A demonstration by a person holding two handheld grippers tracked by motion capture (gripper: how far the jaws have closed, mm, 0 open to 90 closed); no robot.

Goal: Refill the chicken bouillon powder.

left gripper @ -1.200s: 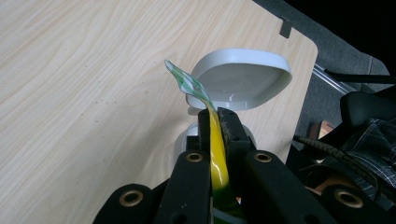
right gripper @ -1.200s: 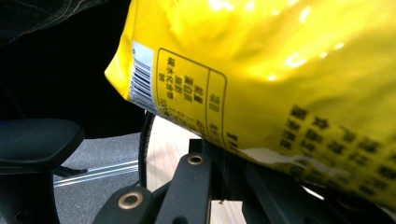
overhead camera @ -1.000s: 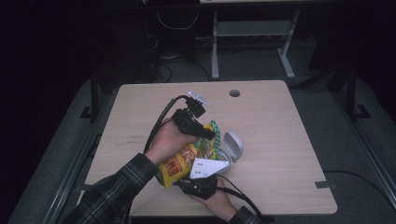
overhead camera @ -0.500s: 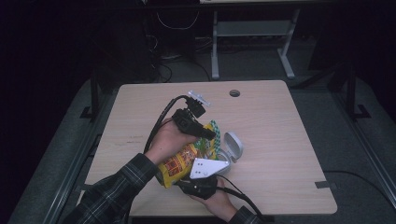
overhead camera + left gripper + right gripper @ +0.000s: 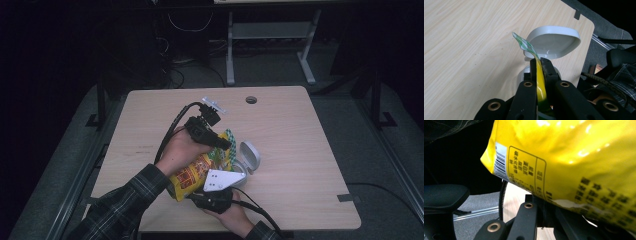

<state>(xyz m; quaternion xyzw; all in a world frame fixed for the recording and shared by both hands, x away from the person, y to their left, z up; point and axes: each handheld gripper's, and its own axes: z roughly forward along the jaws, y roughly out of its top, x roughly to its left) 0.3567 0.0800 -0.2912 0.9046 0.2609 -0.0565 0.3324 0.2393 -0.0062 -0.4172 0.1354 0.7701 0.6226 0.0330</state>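
A yellow snack bag [image 5: 192,172] hangs tilted between my two grippers above the table [image 5: 300,130]. My left gripper [image 5: 225,145] is shut on its green-and-white checked top edge [image 5: 525,46], and the yellow film [image 5: 539,80] is pinched between the black jaws of that gripper [image 5: 539,62]. My right gripper [image 5: 205,192], under its grey plate, is shut on the bag's lower edge. In the right gripper view the bag [image 5: 574,152] with its barcode sits over the right gripper [image 5: 541,200]. A small white container [image 5: 248,159] with its hinged lid [image 5: 554,41] up stands just beyond the bag's top.
The pale wooden table [image 5: 474,37] has a round cable hole [image 5: 251,99] near its far edge. A black chair seat [image 5: 444,195] sits at the near side. Grey floor and a metal frame [image 5: 270,35] lie beyond the table.
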